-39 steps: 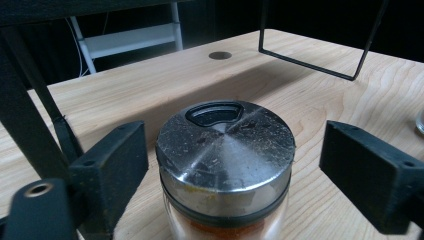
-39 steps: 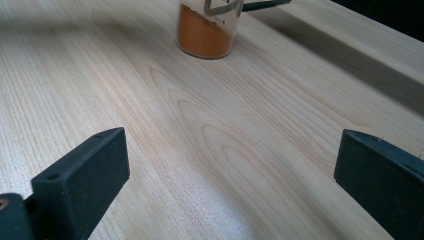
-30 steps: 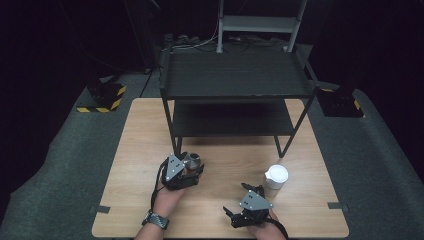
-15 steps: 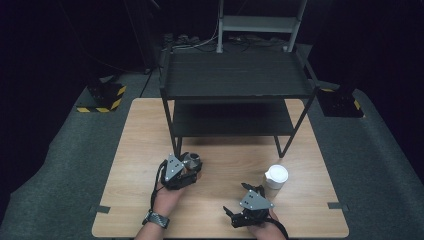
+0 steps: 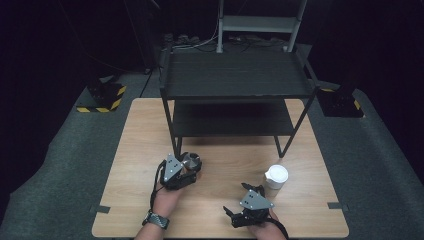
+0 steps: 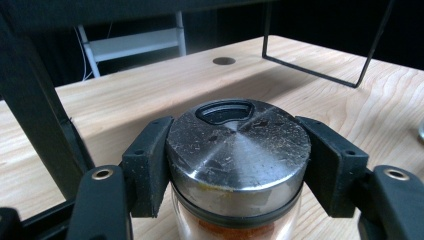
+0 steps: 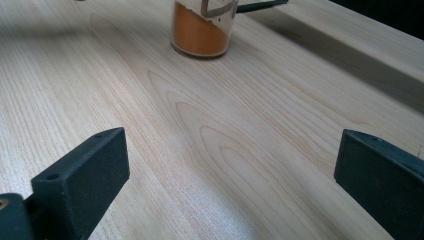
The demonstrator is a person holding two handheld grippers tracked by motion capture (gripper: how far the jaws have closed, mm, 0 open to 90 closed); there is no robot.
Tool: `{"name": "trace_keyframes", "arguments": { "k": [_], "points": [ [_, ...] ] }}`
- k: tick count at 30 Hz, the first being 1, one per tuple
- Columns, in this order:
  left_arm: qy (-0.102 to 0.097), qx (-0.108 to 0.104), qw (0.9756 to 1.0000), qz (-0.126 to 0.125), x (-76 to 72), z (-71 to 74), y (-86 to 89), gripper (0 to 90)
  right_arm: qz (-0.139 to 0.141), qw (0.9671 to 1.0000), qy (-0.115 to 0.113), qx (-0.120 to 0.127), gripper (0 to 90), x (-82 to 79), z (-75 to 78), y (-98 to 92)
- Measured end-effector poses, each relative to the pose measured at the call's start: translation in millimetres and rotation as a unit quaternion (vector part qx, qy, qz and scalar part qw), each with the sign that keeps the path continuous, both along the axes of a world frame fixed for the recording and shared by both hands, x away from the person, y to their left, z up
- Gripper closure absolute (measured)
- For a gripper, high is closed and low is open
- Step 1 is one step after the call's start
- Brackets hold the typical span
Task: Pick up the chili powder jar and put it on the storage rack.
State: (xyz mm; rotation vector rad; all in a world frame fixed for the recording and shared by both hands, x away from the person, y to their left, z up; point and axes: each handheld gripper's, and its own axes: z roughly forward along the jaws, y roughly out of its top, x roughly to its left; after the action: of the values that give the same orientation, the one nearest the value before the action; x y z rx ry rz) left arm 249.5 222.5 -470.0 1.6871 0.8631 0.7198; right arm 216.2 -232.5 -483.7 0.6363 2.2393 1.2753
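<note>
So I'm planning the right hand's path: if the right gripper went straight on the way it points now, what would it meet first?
Probably the spice jar that the left gripper holds. The right gripper is open over bare table, with the jar ahead, slightly left of centre, so it might pass beside it.

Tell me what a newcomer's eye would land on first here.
First, the spice jar with its scuffed metal lid, clamped in the left gripper at the wooden table's near left. Then the black two-tier shelf at the back, and the white cup beside the open right gripper.
</note>
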Motion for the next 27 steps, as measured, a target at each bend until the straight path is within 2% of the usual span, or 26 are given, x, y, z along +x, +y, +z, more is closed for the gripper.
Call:
{"name": "trace_keyframes", "arguments": {
  "k": [6, 15, 27],
  "points": [
    [-0.006, -0.009, 0.9999, -0.004, -4.9, 11.0, 0.1, 34.8, 0.0, 1.0, -0.002, -0.001, 0.3, -0.5, -0.1, 0.1],
    [-0.015, -0.007, 0.9999, -0.001, -12.3, 25.2, 1.3, 34.8, -0.002, 1.0, -0.001, 0.003, 0.3, -0.6, -0.8, -0.6],
    [-0.04, -0.008, 0.9992, -0.008, -24.4, 50.5, -0.1, 34.8, 0.0, 1.0, -0.003, 0.003, 0.3, -0.7, -0.9, -0.9]
  ]
}}
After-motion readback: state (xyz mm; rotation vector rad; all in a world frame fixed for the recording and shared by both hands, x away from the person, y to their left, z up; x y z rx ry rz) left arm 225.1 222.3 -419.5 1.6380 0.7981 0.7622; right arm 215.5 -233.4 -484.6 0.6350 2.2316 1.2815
